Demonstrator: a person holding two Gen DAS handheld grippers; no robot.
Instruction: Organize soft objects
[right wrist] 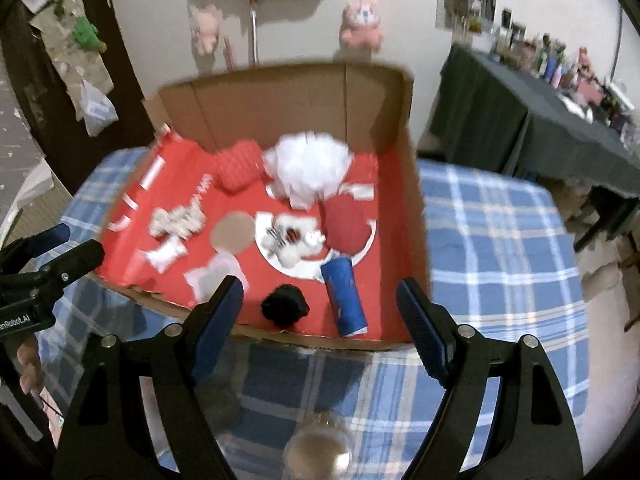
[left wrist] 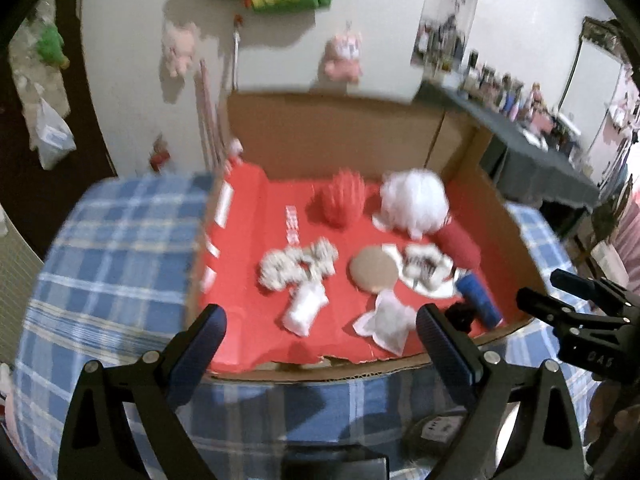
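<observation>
Nearest to me, my left tool (left wrist: 320, 332) and my right tool (right wrist: 320, 308) both hang with jaws spread wide and nothing between them, above the near part of the worktop (right wrist: 500, 216), which is covered in a blue plaid cloth. Each tool's body is cut off by the bottom of its view.

Just beyond lies the cardboard tray (right wrist: 376, 104) with its red lining, holding the soft things. At its near edge I see a black lump (right wrist: 285, 305), too blurred to name, and right of it a blue roll (right wrist: 345, 300) lying on its side. Left of these are two small white pouches (left wrist: 305, 312), smeared by motion. Further in lie a mottled white-and-grey piece (left wrist: 298, 266), a tan round pad (left wrist: 374, 270) and a white plush (right wrist: 294, 240) on a white ring print, its markings unclear. A dark red roll (right wrist: 344, 220) sits to its right.

At the far side are a red ribbed puff (left wrist: 340, 198) and a big white fluffy ball (right wrist: 308, 166), against the tray's upright back flap.

Pink plush toys (right wrist: 361, 24) hang on the far wall.
</observation>
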